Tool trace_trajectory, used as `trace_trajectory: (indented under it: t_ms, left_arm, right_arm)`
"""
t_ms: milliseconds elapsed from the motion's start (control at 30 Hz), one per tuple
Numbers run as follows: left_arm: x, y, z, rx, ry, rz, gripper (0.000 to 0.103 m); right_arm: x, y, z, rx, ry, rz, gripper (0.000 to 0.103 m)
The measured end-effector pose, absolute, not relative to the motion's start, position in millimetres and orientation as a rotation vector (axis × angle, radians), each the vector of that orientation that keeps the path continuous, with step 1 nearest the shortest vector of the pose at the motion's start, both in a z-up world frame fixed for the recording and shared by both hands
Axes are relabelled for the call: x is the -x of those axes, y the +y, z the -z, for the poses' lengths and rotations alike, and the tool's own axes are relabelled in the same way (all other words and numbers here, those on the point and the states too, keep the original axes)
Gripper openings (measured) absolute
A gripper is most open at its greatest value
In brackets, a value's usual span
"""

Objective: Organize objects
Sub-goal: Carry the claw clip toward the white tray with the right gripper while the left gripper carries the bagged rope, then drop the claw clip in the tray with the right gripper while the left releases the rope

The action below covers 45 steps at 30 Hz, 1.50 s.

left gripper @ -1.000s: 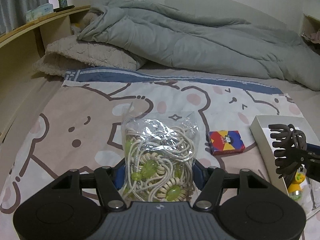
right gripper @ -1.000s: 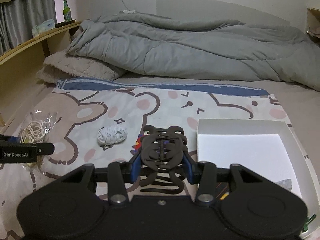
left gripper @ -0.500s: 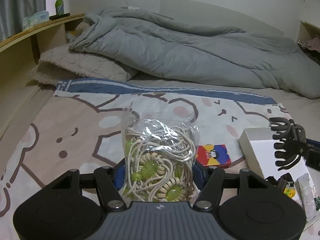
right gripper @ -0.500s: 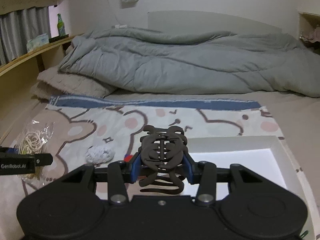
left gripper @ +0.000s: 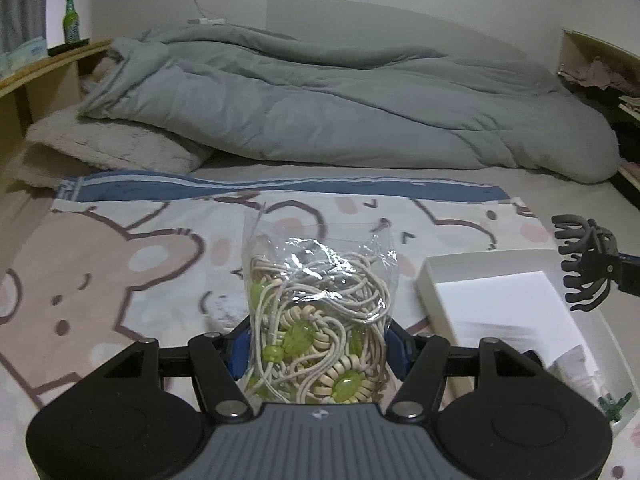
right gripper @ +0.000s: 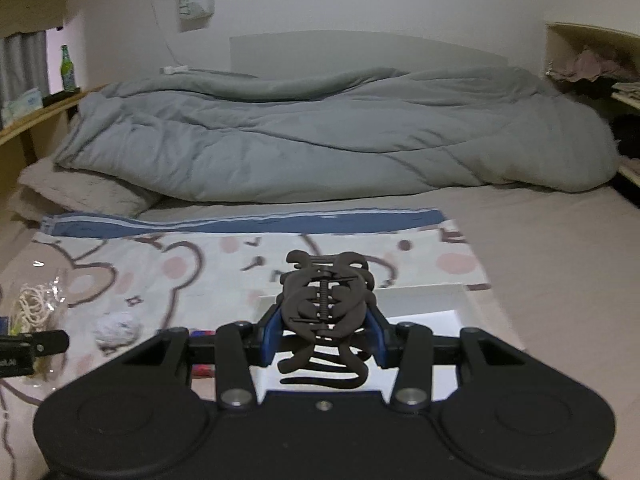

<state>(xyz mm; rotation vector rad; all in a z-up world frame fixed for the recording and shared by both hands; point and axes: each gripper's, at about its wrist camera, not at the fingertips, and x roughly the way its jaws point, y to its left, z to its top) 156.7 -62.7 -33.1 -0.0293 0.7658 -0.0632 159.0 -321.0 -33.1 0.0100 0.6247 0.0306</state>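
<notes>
My left gripper (left gripper: 318, 346) is shut on a clear bag of cream cords with green beads (left gripper: 320, 300), held upright above the cartoon bedsheet. My right gripper (right gripper: 324, 332) is shut on a dark brown hair claw clip (right gripper: 326, 304), which hangs over the near part of the white box (right gripper: 424, 300). In the left wrist view the same claw clip (left gripper: 582, 266) shows at the right edge above the white box (left gripper: 496, 300). The bag (right gripper: 34, 304) and the left gripper's finger (right gripper: 38, 342) appear at the left edge of the right wrist view.
A small white crumpled wad (right gripper: 118, 326) lies on the cartoon sheet (right gripper: 168, 268), and a red and blue card box (right gripper: 202, 370) peeks out behind my right gripper. A grey duvet (left gripper: 340, 108) and a pillow (left gripper: 108, 142) fill the far bed. A wooden ledge (left gripper: 44, 64) with a green bottle runs along the left.
Both grippers have moved to the right across the bed with their loads. The white box now sits closer to the centre of both views, and the card box has slipped out of the left wrist view.
</notes>
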Motion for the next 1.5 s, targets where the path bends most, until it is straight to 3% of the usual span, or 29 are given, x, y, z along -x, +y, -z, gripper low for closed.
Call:
trace_trajectory:
  t_ms: [533,1167,1233,1300,1500]
  left_arm:
    - [-193.0,-138.6,39.3,0.124,0.761,0.138,0.064]
    - [-241.8,-202.2,96.2,0.291,0.831,0.326,0.065]
    - [-245.9,-201.2,101.6,0.320,0.822,0.328,0.067]
    - [-249.5,-200.6,106.4,0.342,0.843,0.303,0.085]
    - [-250.5,-200.7,102.8,0.189,0.834,0.264,0.085]
  right_arm:
    - [-185.8,-391.9,77.2,-0.041,0.669,0.042,0.045]
    - [-208.8,-398.3,117.4,-0.039,0.777,0.040,0.045]
    - [-211.2,-396.4,119.0,-0.045,0.780,0.039,0.045]
    - [-213.7,-396.0,120.0,-0.053,0.783,0.042,0.045]
    - [-216.2,-396.7,121.9,-0.065,0.790,0.043,0.045]
